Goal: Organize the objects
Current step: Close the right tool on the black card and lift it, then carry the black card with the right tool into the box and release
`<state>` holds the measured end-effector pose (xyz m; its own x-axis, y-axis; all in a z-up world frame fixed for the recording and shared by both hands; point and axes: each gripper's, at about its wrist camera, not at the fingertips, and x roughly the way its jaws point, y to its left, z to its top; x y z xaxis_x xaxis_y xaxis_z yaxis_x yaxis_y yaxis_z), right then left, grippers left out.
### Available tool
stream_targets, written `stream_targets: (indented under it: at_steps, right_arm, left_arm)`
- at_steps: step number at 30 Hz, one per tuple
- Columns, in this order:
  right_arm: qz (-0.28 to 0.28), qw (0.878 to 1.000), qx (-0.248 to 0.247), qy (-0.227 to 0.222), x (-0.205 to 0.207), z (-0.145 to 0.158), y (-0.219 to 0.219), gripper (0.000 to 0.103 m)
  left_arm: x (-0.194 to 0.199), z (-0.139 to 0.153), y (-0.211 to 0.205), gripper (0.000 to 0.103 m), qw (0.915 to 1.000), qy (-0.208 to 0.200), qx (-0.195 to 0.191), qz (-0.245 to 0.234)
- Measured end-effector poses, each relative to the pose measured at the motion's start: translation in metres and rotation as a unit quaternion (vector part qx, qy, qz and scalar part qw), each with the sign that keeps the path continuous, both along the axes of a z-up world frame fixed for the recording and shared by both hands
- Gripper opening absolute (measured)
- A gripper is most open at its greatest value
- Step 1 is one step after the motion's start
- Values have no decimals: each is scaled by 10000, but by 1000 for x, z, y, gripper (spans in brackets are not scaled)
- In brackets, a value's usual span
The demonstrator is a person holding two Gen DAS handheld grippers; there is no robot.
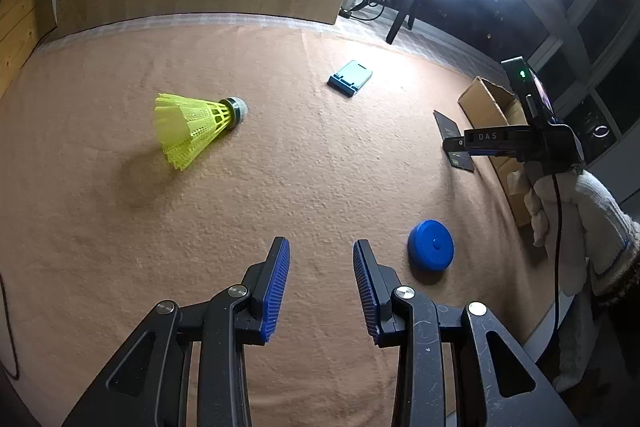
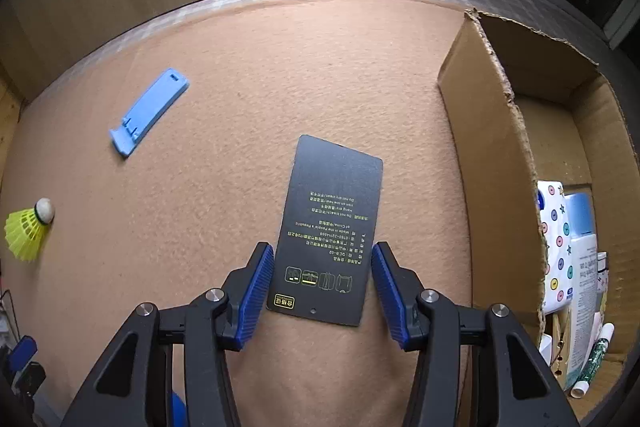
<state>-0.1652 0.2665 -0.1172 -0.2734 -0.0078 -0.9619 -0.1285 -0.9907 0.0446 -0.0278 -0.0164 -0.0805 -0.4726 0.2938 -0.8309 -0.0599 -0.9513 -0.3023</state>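
On the tan felt mat (image 1: 280, 167), the yellow plastic shuttlecock (image 1: 192, 129) lies far left on its side. The left gripper (image 1: 321, 287) hovers low, fingers apart around bare mat, a blue round plastic cap (image 1: 431, 245) just to its right. The right gripper (image 2: 323, 291) angles down, fingers spread either side of a flat black printed card (image 2: 332, 227); whether they touch it is unclear. A torn cardboard box (image 2: 492, 155) stands far right.

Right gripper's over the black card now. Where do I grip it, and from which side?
Grip the black card across its two long edges near the end closest to you, coming straight down from above. It lies flat on the cloth, and the open right gripper already straddles that width, so probably just lower and close.
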Motion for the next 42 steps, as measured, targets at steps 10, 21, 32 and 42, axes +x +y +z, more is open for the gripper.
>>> stream_targets:
  at_steps: [10, 21, 32, 42]
  right_arm:
    - [227, 9985, -377, 327, 26, 18, -2, 47]
    - [214, 9915, -757, 1037, 63, 68, 21, 47]
    - [-265, 9912, -331, 1252, 68, 82, 103, 47]
    - [-457, 9930, 17, 1090, 44, 63, 155, 47]
  left_arm:
    - [-7, -3, 26, 36, 9998, -131, -72, -118]
    - [-21, -11, 66, 36, 9984, -268, -167, -465]
    - [-35, -18, 104, 36, 9968, -361, -199, -688]
    - [-41, -20, 121, 36, 9966, -434, -247, -653]
